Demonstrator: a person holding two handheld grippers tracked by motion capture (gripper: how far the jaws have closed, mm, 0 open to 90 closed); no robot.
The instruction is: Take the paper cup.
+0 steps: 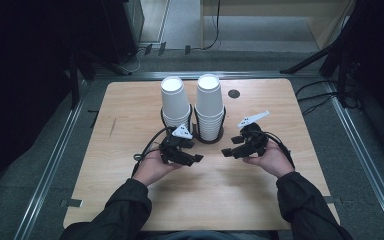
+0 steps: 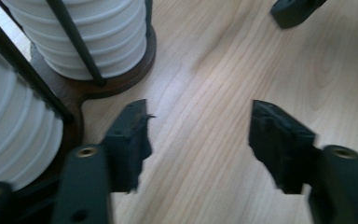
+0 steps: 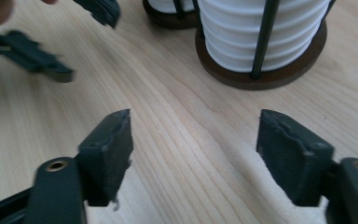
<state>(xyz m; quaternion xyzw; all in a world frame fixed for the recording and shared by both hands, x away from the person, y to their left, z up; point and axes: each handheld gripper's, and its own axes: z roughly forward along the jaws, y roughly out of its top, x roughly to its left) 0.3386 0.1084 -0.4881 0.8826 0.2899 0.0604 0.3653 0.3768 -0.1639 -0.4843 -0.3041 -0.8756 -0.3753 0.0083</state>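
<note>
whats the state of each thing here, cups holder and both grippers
left cup stack: upright, upside down, nested in the holder
right cup stack: upright, upside down, nested in the holder
holder: flat on the table, both sides loaded
left gripper: jaws open, nothing between them
right gripper: jaws open, nothing between them

no legible text, no labels, no numbers

table (image 1: 130, 105) brightly lit from above, surroundings dark; both gripper views soft and motion-blurred.
</note>
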